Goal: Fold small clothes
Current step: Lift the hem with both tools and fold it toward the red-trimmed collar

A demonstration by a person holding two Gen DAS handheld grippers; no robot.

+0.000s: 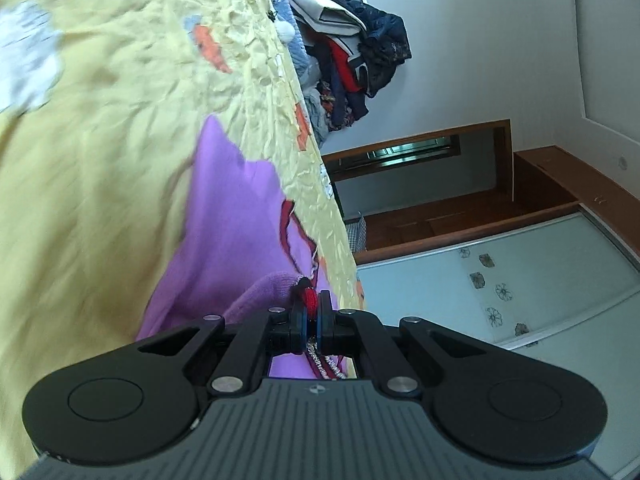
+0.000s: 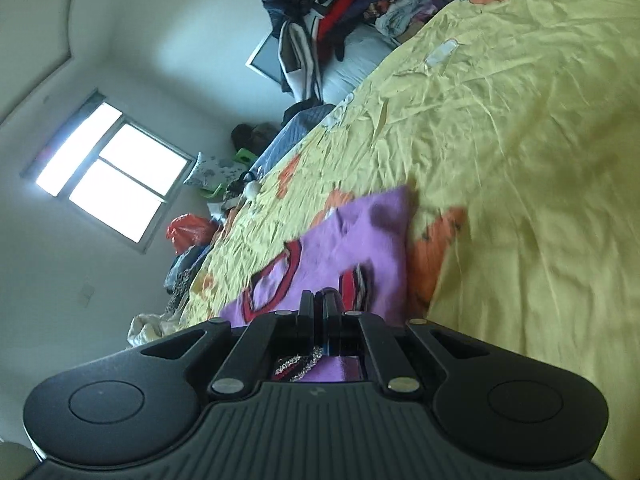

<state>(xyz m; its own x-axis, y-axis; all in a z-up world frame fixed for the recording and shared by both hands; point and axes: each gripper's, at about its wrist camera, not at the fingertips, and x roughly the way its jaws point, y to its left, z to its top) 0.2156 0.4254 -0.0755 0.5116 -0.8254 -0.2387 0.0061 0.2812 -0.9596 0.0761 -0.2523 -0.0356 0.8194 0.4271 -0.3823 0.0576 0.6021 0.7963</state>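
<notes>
While both grippers grip it, the purple garment [image 1: 224, 232] lies spread on the yellow sheet [image 1: 100, 160], occupying the lower centre of each wrist view. Its edges carry red and dark trim [image 2: 276, 280], and a silver chain detail shows beneath each set of fingers.

The left gripper [image 1: 312, 312] has its jaws clamped together on a red-trimmed edge of the garment, low in the centre of the left view. A purple fold bulges just left of the fingertips.

The right gripper [image 2: 320, 308] has its jaws pressed together, with the garment's fabric running under and between them; the pinched edge itself is hidden by the fingers.

Orange and white printed shapes [image 2: 436, 256] mark the sheet, one touching the garment's right edge in the right view. A heap of dark and red clothes [image 2: 328, 12] sits at the top of both views. A bright window [image 2: 108, 184] fills the left of the right view; a wooden door frame [image 1: 420, 148] stands at the right of the left view.
</notes>
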